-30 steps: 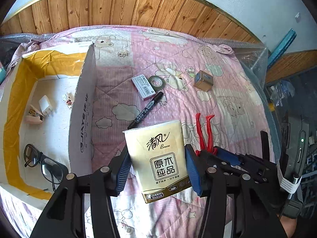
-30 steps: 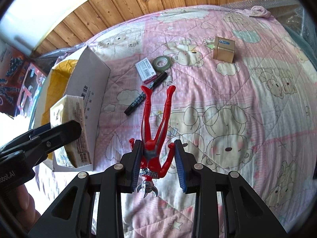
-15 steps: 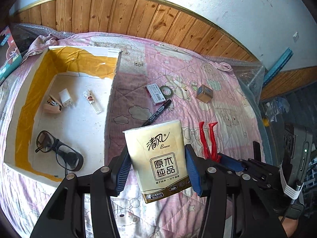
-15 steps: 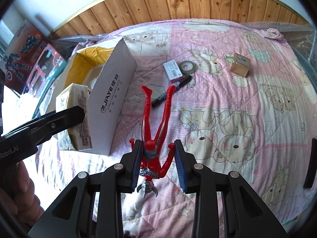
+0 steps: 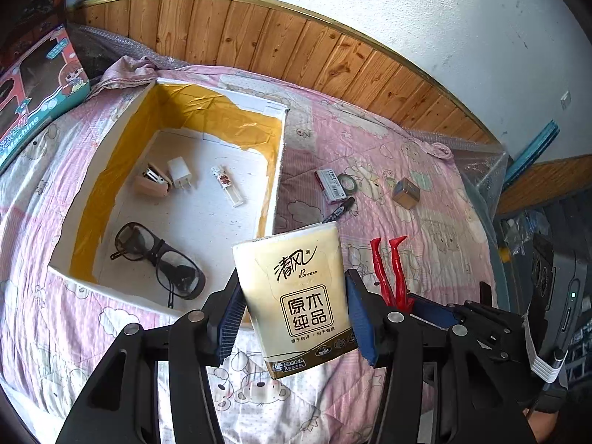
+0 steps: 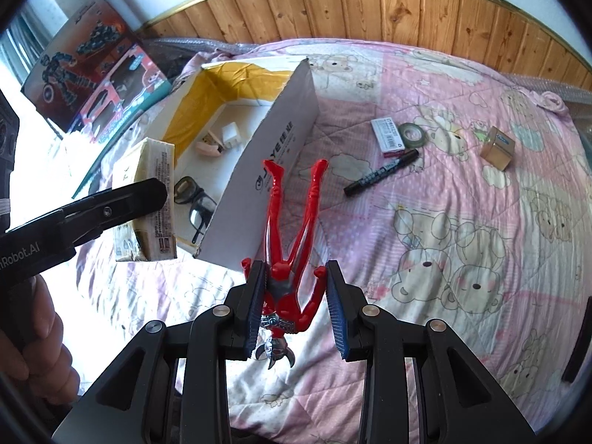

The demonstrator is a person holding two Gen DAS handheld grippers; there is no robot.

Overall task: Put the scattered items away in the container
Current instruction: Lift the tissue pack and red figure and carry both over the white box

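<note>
**Both grippers loaded beside the open box**

The left gripper is clamped on a pack of tissues, its blue pads pressed to the pack's two sides; the cream wrapper with Chinese print stands roughly upright between them. In the right wrist view the same pack hangs in the air just outside the near corner of the box, with a person's hand on the gripper handle at the lower left.

The right gripper is closed on a red toy figure, held by the torso with the head toward the camera and both legs pointing away, spread in a V. The feet appear in front of the box's outer wall.

The white cardboard box lies open on the bed, its inner walls lined with yellow tape. Inside it rest a pair of dark glasses, a lighter, a white charger plug and a small pink stapler touching the plug.

On the pink bear-print quilt, well apart from the box, lie a black marker, a small white-and-red box, a roll of dark tape just beside it, and further right a small tan carton. Toy boxes lean at the bed's far left edge, below the wood-panelled wall.
</note>
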